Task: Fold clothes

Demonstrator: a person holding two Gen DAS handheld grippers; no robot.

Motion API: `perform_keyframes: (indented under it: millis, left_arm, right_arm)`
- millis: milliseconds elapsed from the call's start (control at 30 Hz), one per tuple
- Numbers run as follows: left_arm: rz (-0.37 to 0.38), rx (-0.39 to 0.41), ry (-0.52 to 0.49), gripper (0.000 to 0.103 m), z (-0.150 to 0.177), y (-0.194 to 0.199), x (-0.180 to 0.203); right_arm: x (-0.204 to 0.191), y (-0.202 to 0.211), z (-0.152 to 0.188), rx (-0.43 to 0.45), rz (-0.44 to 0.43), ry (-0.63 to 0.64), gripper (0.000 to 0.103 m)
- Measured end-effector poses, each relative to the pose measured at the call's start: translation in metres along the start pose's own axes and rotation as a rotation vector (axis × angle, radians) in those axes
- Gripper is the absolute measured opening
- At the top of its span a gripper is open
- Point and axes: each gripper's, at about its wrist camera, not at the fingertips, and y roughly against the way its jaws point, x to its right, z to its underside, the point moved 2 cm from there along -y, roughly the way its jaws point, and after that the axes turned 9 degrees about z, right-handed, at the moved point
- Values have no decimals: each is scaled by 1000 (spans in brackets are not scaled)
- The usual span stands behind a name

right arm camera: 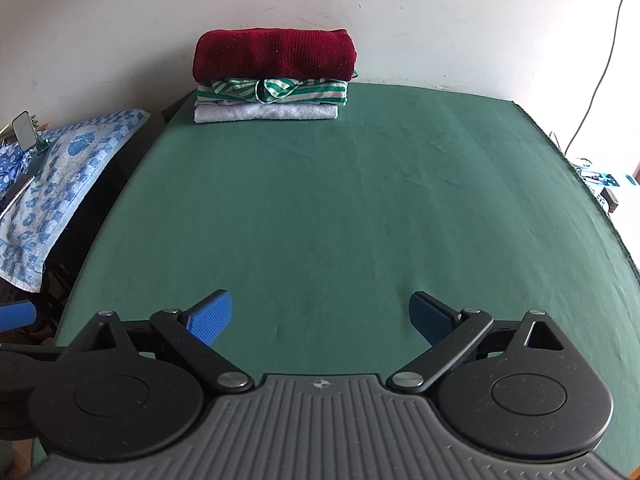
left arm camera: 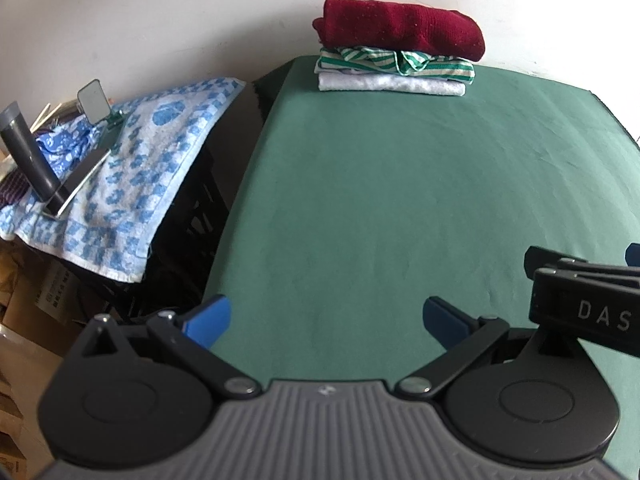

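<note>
A stack of three folded garments sat at the far edge of the bench [right arm camera: 360, 216], against the white wall [right arm camera: 440, 20]: a thick dark-red knitted sweater [right arm camera: 274, 54] on top, a green-and-white striped top [right arm camera: 272, 91] beneath, a pale grey soft cloth [right arm camera: 266, 113] lowest; the bench wore smooth green felt; a blue-flowered terry towel [left arm camera: 132, 176] lay draped beside it; the left claw [left arm camera: 326, 318] and right claw [right arm camera: 320, 316] both gaped wide, empty.

Towel [left arm camera: 132, 168]: blue-and-white flower print, draped over a dark piece left of the surface.
Mirror [left arm camera: 93, 101]: small, upright on the towel's far end.
Tube [left arm camera: 28, 156]: grey, leaning.
Cable [right arm camera: 600, 68]: runs down the wall [right arm camera: 440, 20].
Boxes [left arm camera: 24, 312]: cardboard, lower left.
</note>
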Motion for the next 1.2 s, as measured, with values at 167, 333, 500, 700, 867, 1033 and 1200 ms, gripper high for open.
perform_keyframes:
  millis: [167, 333, 500, 700, 867, 1033, 1200]
  left_arm:
    - [-25, -10, 18, 103, -3, -6, -3]
    - [-66, -3, 31, 103, -7, -6, -8]
    - [-54, 24, 22, 103, -25, -3, -12]
    - [-28, 118, -20, 103, -61, 12, 7]
    - [54, 155, 26, 103, -68, 17, 19]
    - [112, 98, 47, 103, -57, 6, 27]
    - [67, 108, 36, 103, -55, 8, 31]
  right_arm:
    - [3, -11, -3, -6, 9, 10, 97]
    - [11, -23, -1, -51, -29, -38, 97]
    - [5, -22, -4, -52, -18, 29, 97]
    - [18, -15, -36, -6, 4, 41, 95]
    - [43, -2, -50, 52, 41, -37, 95]
    - [53, -8, -35, 20, 59, -46, 95]
    - [54, -17, -32, -9, 43, -45, 95]
